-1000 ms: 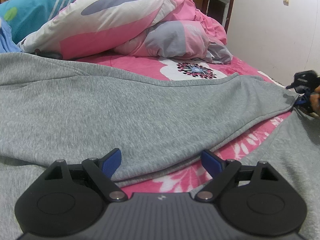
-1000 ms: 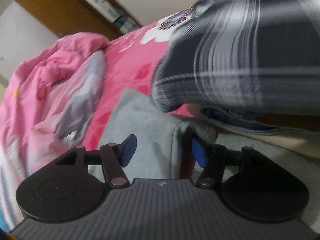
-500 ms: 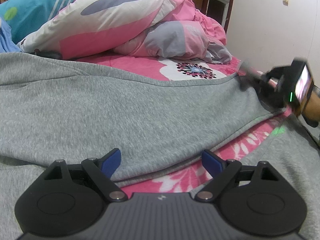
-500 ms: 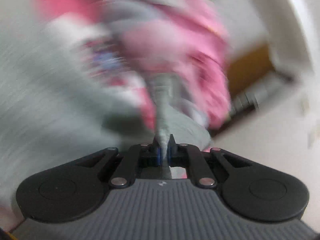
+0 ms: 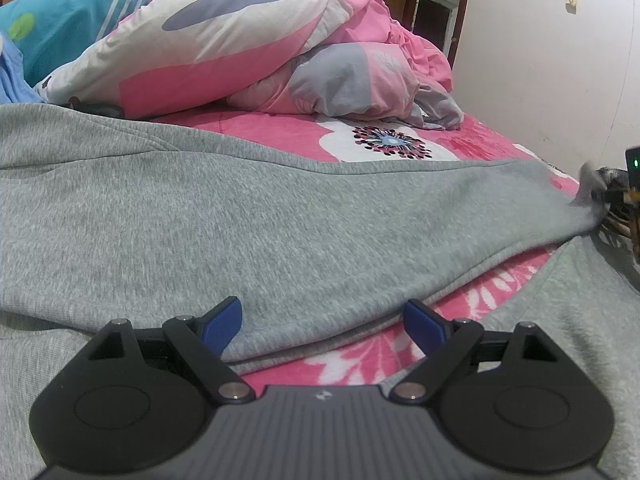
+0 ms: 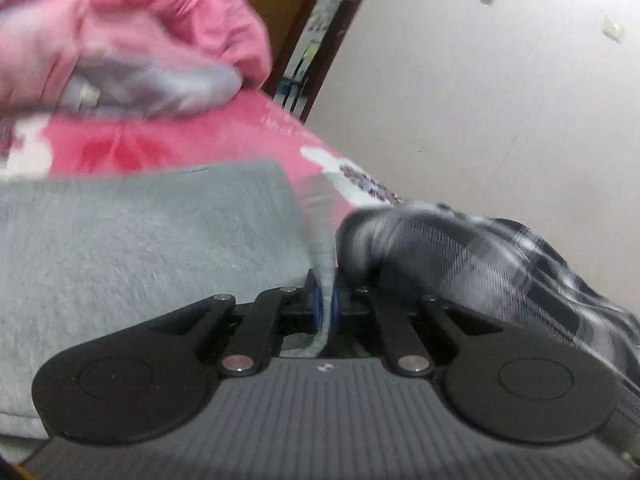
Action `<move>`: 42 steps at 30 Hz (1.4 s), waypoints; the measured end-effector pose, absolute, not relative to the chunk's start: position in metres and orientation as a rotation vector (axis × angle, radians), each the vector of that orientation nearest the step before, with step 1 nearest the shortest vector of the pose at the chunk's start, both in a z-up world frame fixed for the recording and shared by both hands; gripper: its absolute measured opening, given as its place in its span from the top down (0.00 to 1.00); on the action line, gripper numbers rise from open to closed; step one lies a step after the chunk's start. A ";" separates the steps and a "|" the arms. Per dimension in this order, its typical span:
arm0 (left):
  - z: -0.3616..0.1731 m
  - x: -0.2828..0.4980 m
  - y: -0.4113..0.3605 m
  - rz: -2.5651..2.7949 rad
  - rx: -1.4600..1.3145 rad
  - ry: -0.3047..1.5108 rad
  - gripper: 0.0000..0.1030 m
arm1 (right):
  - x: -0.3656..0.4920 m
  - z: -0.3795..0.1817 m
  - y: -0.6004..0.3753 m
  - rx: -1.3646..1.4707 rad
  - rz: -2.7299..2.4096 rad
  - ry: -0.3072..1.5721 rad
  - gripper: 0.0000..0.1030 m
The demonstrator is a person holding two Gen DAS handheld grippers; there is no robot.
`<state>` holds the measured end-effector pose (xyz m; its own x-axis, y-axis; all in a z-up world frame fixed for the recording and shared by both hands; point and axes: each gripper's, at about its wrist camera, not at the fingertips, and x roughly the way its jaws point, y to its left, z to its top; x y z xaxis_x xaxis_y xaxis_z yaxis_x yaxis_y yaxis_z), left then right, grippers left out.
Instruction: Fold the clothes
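Observation:
A grey sweatshirt (image 5: 248, 232) lies spread on the pink floral bed (image 5: 360, 136), one sleeve stretching to the right. My left gripper (image 5: 324, 326) is open and empty, low over the garment's near hem. My right gripper (image 6: 326, 306) is shut on the end of the grey sleeve (image 6: 324, 256), which rises pinched between the blue pads. In the left wrist view the right gripper (image 5: 616, 192) shows at the far right edge, holding the sleeve end (image 5: 584, 204). The grey cloth (image 6: 140, 248) lies flat to its left.
A bunched pink, white and grey duvet (image 5: 248, 48) and a teal pillow (image 5: 64, 20) lie at the bed's head. A black-and-white plaid cloth (image 6: 500, 264) sits right beside the right gripper. A white wall (image 5: 552, 60) and doorway (image 5: 432, 8) stand to the right.
My right gripper closed on the sleeve end, swung up over the bed, then drew it back out to the right. The left gripper has not moved.

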<state>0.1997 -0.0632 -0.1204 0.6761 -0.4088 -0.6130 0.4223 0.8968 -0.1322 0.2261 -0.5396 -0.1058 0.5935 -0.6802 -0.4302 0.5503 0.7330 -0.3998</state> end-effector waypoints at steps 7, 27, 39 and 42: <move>-0.120 0.200 -0.062 -0.469 0.014 0.685 0.13 | 0.196 -0.102 -0.539 -0.211 -0.735 0.617 0.71; -0.070 0.167 -0.013 -0.416 -0.195 0.648 0.15 | 0.146 -0.034 -0.427 0.066 -0.143 0.422 0.71; -0.083 0.138 0.062 -0.282 -0.257 0.690 0.15 | 0.290 -0.086 -0.254 0.025 0.426 0.703 0.72; -0.094 0.132 0.082 -0.277 -0.315 0.718 0.15 | 0.328 -0.105 -0.250 0.065 0.338 0.745 0.74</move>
<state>0.1320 0.0821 -0.0938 0.7206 -0.3528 -0.5968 0.1394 0.9170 -0.3738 0.3284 -0.2504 -0.1053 0.6838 0.3238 -0.6539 -0.2783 0.9441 0.1765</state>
